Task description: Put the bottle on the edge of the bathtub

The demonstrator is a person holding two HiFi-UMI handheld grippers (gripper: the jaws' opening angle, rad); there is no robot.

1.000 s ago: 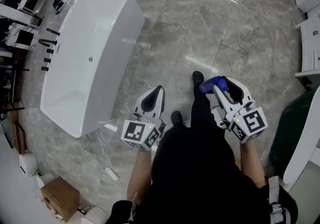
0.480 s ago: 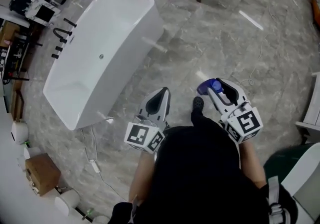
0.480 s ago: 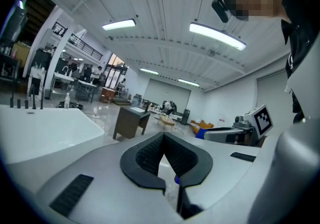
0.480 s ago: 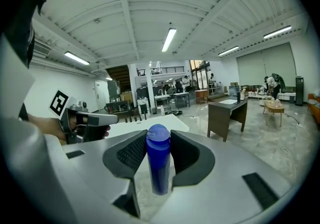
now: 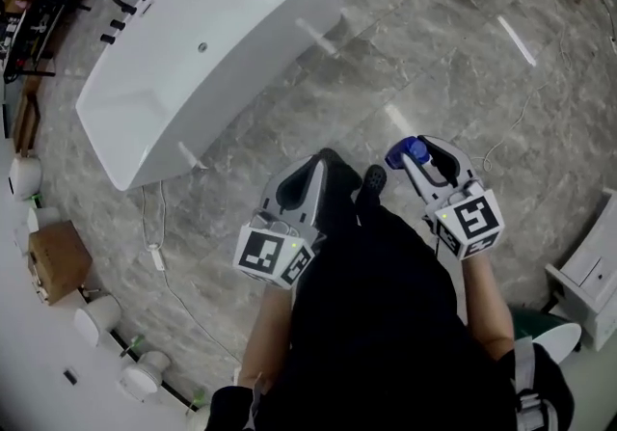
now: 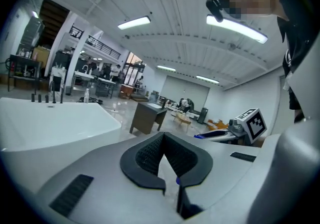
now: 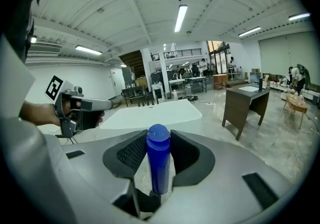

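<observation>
From the head view, the right tool (image 5: 409, 151) was closed on a blue bottle (image 5: 406, 152), whose cap end stuck out past the jaw tips. The left tool (image 5: 308, 171) was held level beside it, on the left, over the grey marble floor (image 5: 463, 63). The white bathtub (image 5: 241, 5) stood far to the left, well apart from both tools. A cardboard box (image 5: 56, 260) sat at the left edge, near the wall.

In the left gripper view, the left tool (image 6: 163, 138) had its jaw tips pressed together with nothing between them. The bathtub (image 6: 50, 123) lay to the left, and a dark table (image 6: 145, 118) stood further off on the floor.

In the right gripper view, the bottle (image 7: 158, 163) stood upright between the black pads (image 7: 131, 152) of the right tool (image 7: 158, 140), touching both. The bathtub (image 7: 155, 113) lay beyond it, apart from the bottle, with the dark table (image 7: 245, 102) to the right.
</observation>
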